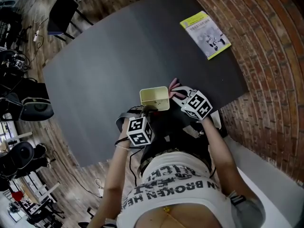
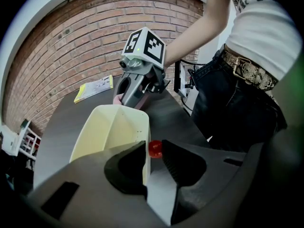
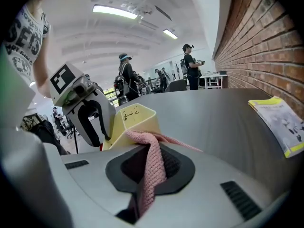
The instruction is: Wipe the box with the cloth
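While the left gripper (image 2: 153,158) has its jaws clamped on one wall of the yellow box (image 1: 155,98) near the front edge of the dark table (image 1: 118,56), the right gripper (image 3: 149,161) is closed on a pink cloth (image 3: 154,153). The cloth touches the box's other side. A booklet (image 1: 205,34) lies well apart.

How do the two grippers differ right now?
The left gripper clamps the stiff wall of the yellow box; the right gripper pinches the limp pink cloth. The left gripper has one jaw inside the box; the right gripper's cloth drapes against the box. Both are shut on something.
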{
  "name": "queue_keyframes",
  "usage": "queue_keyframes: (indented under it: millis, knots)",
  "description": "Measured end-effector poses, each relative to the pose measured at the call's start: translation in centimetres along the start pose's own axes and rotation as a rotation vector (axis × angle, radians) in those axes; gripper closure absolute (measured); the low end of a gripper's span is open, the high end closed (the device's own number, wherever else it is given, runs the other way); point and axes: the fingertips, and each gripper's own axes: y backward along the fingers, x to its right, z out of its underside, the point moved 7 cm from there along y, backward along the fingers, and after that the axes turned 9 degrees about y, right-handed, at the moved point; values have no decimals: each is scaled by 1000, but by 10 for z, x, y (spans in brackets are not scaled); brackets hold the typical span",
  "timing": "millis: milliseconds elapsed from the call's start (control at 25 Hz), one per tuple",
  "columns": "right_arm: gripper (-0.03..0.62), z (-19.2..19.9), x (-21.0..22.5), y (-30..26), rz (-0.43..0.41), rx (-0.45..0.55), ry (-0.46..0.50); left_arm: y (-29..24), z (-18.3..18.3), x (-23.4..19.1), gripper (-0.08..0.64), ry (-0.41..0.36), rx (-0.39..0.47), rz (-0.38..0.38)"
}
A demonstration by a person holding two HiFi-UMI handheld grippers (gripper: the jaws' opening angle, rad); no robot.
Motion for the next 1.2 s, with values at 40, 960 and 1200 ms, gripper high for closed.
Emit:
queue_keyframes:
  millis: [40,960,1200]
  knots:
    - [575,0,3,-1,-8,2,2,0,0,0,448,4,-2,0]
    - [575,-11,42,-18,-238,-39,55,0,-2,1,448,14,-6,-3]
    - [575,-15,52,-27,-289,-11,18,-1,-2,0,448,9,0,-4]
